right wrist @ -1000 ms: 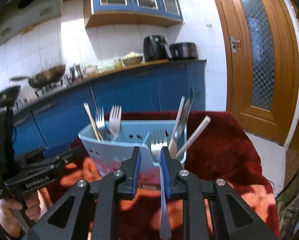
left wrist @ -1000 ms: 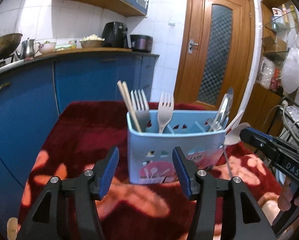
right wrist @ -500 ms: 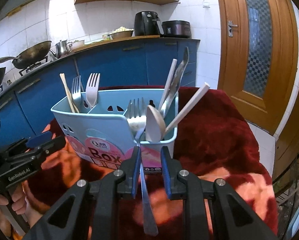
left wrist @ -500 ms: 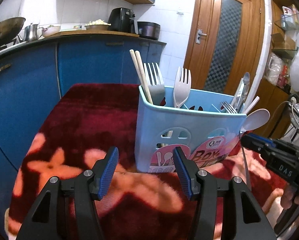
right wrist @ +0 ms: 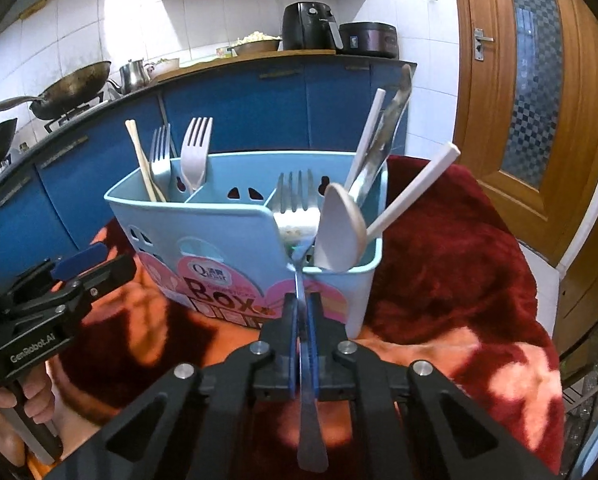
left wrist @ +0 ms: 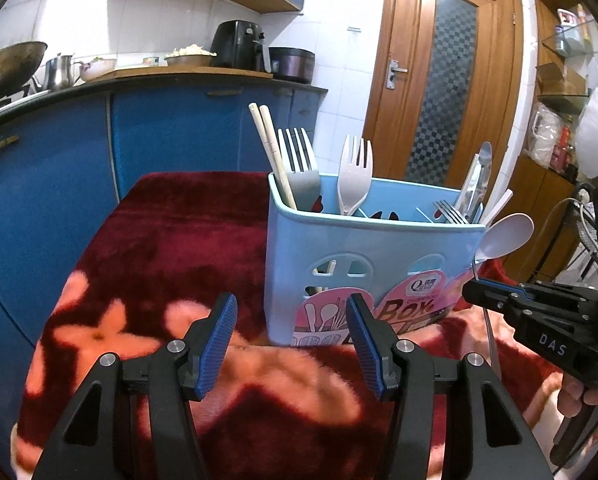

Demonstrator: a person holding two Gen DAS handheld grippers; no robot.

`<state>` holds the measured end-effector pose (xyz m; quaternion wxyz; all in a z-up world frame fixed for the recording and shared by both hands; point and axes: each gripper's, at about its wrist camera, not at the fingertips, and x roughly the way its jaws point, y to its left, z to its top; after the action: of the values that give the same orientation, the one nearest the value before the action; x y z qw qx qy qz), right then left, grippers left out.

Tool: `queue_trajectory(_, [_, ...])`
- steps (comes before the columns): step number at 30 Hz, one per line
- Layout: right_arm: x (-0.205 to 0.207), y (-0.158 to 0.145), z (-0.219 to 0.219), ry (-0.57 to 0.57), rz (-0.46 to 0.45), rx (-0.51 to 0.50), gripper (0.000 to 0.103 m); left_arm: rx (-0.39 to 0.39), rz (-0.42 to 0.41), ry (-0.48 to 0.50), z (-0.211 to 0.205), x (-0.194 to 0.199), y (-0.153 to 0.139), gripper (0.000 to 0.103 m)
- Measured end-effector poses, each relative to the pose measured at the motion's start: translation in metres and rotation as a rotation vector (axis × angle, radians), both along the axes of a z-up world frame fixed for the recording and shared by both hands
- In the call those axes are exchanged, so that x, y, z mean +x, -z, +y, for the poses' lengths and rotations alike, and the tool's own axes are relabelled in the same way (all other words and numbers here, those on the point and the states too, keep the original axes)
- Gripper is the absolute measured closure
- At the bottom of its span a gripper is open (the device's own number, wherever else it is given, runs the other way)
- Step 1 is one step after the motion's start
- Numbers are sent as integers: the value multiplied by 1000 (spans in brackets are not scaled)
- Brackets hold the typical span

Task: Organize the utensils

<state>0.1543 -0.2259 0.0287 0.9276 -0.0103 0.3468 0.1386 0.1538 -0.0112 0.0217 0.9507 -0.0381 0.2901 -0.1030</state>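
Observation:
A light blue utensil caddy [left wrist: 363, 264] [right wrist: 219, 248] stands on a red flowered cloth. Its left compartment holds chopsticks [left wrist: 273, 152] and two forks [left wrist: 353, 176]. Its right compartment holds tongs [right wrist: 387, 136], a fork and white handles. My right gripper [right wrist: 304, 304] is shut on the handle of a metal spoon [right wrist: 339, 232], whose bowl stands upright in front of the caddy's right end. It also shows in the left wrist view [left wrist: 503, 236]. My left gripper [left wrist: 291, 340] is open and empty, just in front of the caddy's left part.
The red cloth [left wrist: 171, 248] covers the table. Blue kitchen cabinets [left wrist: 171, 136] with a counter, woks and pots stand behind. A wooden door [left wrist: 447, 80] is at the back right. A wire rack [right wrist: 591, 360] stands to the right of the table.
My right gripper has closed tightly on the spoon handle and come closer to the caddy's right end. My left gripper has drawn nearer to the caddy and stays open.

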Motion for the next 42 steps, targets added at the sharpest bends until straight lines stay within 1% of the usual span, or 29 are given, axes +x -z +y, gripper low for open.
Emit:
queue_trajectory(4, [-7,-2,-5,0,-21,44,98,-5,1,0,1,1,0,45])
queue_trajectory(6, [-13,-6,-10,1,-41,81,98,-5,2,0,1,1,0,45])
queue_trajectory(8, [-20,-10,-15,2,-72,119,98,-3,2,1,1,2,0,45])
queue_trajectory(12, [-30,-24,-19,12,-139,159,98,-1,1,4,0,2,0,45])
queue_trajectory(16, [-36,-45,-22,31,-221,191,98,-1,2,3,0,2,0,45])
queue_trajectory(22, [-27,-79,-24,53,-331,243,98,0,5,3,-1,1,1,45])
queue_trajectory(26, [-13,-90,-21,74,-375,264,98,-1,7,1,-1,1,2,45])
queue_trajectory(32, [11,-92,-13,100,-439,277,98,-2,5,3,-1,2,2,45])
queue_trajectory(35, [25,-85,-8,117,-459,249,98,-3,0,3,-1,2,1,45])
queue_trajectory(40, [46,-63,0,116,-403,213,97,-9,-10,4,-1,-1,-1,45])
queue_trajectory(41, [46,-60,0,117,-388,212,92,-11,-9,3,-1,-2,-2,45])
queue_trajectory(42, [44,-57,-2,119,-382,220,91,-14,-10,2,0,-2,-3,45])
